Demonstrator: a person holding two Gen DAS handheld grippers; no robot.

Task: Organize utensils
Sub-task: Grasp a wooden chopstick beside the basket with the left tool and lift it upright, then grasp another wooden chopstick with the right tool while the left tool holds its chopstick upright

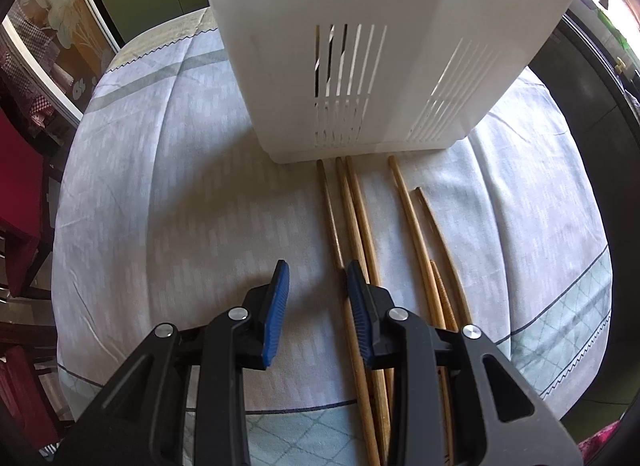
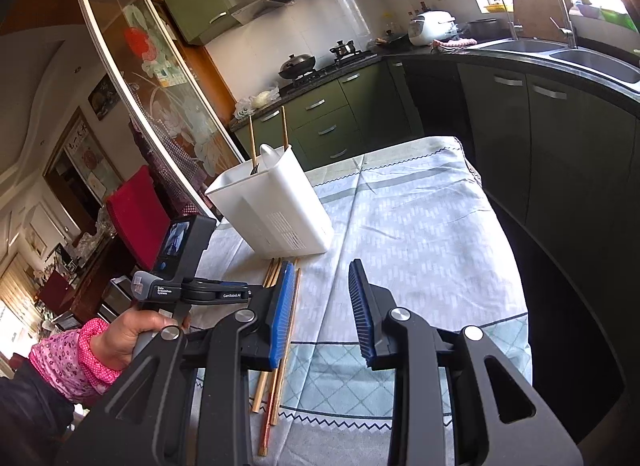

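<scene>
Several wooden chopsticks (image 1: 360,217) lie side by side on the pale tablecloth (image 1: 180,205), their tips against the foot of a white slotted utensil holder (image 1: 360,45). My left gripper (image 1: 318,268) points down at the cloth, open and holding nothing. Its right finger (image 1: 358,306) overlaps the leftmost chopsticks. In the right wrist view the holder (image 2: 280,209) stands at the table's left with two chopsticks (image 2: 253,141) and a white utensil (image 2: 269,153) upright in it. My right gripper (image 2: 320,264) hovers open and empty over the cloth, to the right of the loose chopsticks (image 2: 276,370).
A hand in a pink sleeve (image 2: 80,362) grips the left gripper's handle (image 2: 160,294) at the table's left edge. A red chair (image 2: 136,213) stands beyond it. Dark green cabinets (image 2: 540,145) and a sink counter (image 2: 580,57) run along the right side.
</scene>
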